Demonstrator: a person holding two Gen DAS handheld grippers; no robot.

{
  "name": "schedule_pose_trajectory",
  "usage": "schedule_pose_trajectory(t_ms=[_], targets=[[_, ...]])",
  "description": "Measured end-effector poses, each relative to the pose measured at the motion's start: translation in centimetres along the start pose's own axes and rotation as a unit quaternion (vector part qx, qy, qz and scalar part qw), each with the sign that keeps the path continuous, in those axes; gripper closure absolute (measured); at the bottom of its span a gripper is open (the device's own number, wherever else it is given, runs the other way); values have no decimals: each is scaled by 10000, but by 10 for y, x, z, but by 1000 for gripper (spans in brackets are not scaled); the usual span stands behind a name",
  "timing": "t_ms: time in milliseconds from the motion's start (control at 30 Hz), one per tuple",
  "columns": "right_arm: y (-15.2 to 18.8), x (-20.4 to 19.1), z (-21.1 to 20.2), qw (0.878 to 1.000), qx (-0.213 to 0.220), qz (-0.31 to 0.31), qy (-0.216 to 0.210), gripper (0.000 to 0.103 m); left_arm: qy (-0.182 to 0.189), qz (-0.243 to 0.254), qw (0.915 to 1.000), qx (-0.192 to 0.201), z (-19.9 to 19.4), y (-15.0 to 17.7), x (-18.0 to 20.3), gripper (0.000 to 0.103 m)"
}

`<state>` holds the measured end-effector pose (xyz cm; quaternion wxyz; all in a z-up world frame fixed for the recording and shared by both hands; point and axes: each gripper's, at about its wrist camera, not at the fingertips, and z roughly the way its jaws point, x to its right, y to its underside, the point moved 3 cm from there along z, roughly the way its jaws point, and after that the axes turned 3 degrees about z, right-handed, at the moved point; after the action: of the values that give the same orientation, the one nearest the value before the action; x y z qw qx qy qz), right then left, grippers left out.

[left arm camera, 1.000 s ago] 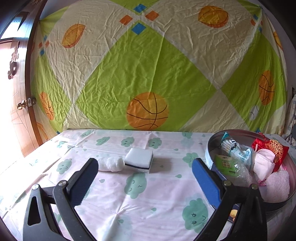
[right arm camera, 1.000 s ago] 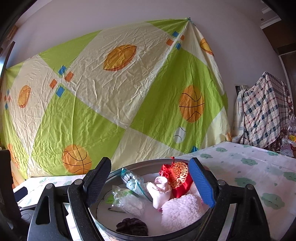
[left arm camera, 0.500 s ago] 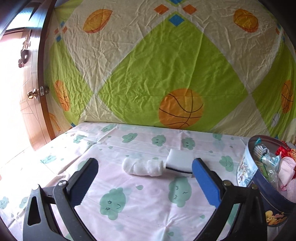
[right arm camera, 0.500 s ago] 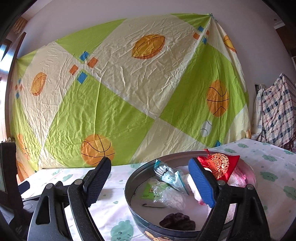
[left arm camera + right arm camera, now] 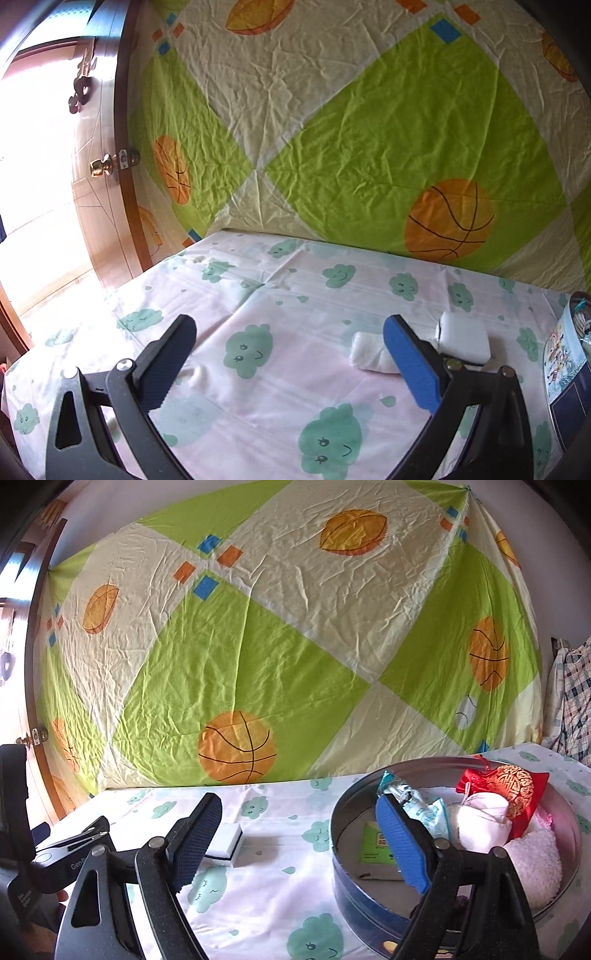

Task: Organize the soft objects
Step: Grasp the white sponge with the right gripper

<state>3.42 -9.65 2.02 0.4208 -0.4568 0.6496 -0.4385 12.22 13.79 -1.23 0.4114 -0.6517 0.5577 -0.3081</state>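
The left gripper [image 5: 288, 354] is wide open and holds nothing. It hangs over the bed sheet [image 5: 258, 295] with green clouds on it. A rolled white sock [image 5: 369, 356] lies on the sheet, partly behind one blue finger, and a white sponge [image 5: 465, 339] sits just beside it. The right gripper [image 5: 299, 834] is wide open too, with nothing in it. Its blue finger is in front of the round tin [image 5: 354, 882]. In the tin are a red pouch [image 5: 517, 790], a white soft thing [image 5: 484, 827] and a fluffy pink cloth [image 5: 535, 864].
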Motion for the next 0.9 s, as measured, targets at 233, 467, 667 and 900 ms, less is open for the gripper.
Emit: schedule_pose_trajectory(t_ms=[233, 467, 667, 900], targets=[[6, -29, 32, 9989, -423, -127, -160, 16, -313, -122, 9993, -156, 22, -7, -17, 0], [12, -50, 68, 9950, -960, -157, -219, 16, -474, 13, 9986, -216, 40, -14, -22, 0], [23, -62, 107, 9849, -1709, -144, -248, 16, -584, -101, 9971, -471, 53, -14, -30, 0], [45, -74, 157, 9611, -2746, 34, -314, 16, -669, -93, 9953, -694, 58, -11, -34, 1]])
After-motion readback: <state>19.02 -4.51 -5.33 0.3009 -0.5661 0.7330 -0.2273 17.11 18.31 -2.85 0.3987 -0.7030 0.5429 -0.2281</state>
